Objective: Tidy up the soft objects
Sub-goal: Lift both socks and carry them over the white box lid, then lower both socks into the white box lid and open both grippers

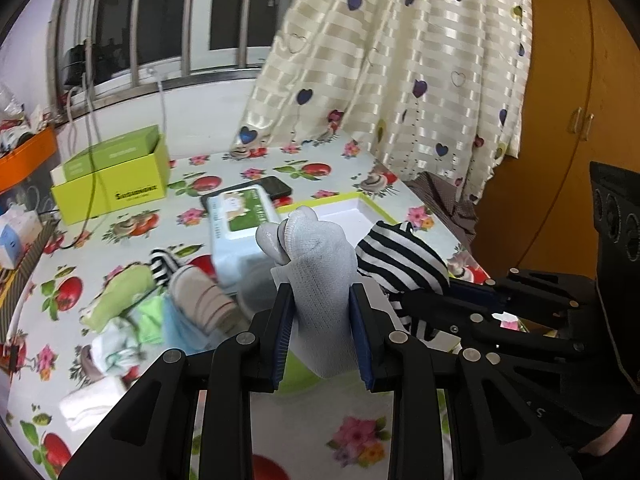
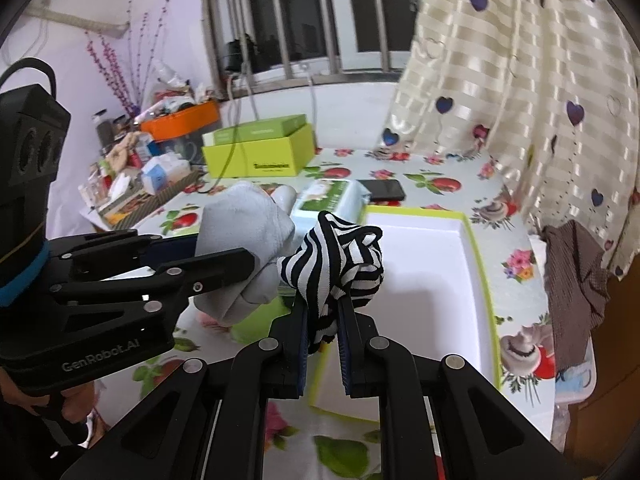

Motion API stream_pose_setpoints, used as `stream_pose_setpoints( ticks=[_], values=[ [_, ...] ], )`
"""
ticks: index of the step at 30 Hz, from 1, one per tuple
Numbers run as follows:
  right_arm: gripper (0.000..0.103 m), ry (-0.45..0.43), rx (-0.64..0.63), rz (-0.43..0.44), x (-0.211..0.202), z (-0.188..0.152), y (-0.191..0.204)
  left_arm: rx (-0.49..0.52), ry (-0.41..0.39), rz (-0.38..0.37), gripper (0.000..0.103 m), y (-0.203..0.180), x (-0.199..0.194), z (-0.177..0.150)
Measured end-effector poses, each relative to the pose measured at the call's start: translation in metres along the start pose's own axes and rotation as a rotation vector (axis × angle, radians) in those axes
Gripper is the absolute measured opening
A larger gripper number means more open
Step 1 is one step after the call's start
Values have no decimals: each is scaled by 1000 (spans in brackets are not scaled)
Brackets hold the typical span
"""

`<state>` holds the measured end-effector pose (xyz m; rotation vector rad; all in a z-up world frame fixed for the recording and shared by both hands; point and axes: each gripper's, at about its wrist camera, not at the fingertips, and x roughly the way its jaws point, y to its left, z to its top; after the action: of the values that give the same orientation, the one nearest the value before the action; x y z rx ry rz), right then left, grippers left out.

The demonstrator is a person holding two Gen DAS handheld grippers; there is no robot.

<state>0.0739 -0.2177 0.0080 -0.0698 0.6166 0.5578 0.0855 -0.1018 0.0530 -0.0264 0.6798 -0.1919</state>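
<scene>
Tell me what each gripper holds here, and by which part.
The left gripper pinches a grey sock around its middle. The right gripper pinches a bunched striped sock by its lower end.

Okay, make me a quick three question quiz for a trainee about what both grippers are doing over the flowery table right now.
1. True or false: the left gripper is shut on a pale grey sock.
2. What pattern has the cloth in the right gripper?
A. black and white stripes
B. red dots
C. plain green
3. Fill in: the shallow tray under the striped cloth has a white floor and a ____ rim.

Key:
1. True
2. A
3. green (yellow-green)
</scene>
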Motion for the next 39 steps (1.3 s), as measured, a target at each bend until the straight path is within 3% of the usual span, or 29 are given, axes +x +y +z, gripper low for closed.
stream_pose_setpoints(
  ticks=[13, 23, 26, 28, 39],
  values=[
    [12, 72, 95, -87, 23, -18, -64, 18, 99, -75, 29, -27, 61, 6],
    [14, 155, 120, -120, 47, -31, -90, 56, 171, -72, 29, -43, 96, 1],
    [22, 171, 122, -134, 51, -32, -93, 75, 188, -74, 29, -49, 103, -1],
    [40, 177, 121, -144, 51, -34, -94, 83, 196, -78, 29, -51, 107, -2],
    [47, 149, 109, -178, 35, -30, -93, 90, 151, -56, 33, -52, 96, 2]
  ],
)
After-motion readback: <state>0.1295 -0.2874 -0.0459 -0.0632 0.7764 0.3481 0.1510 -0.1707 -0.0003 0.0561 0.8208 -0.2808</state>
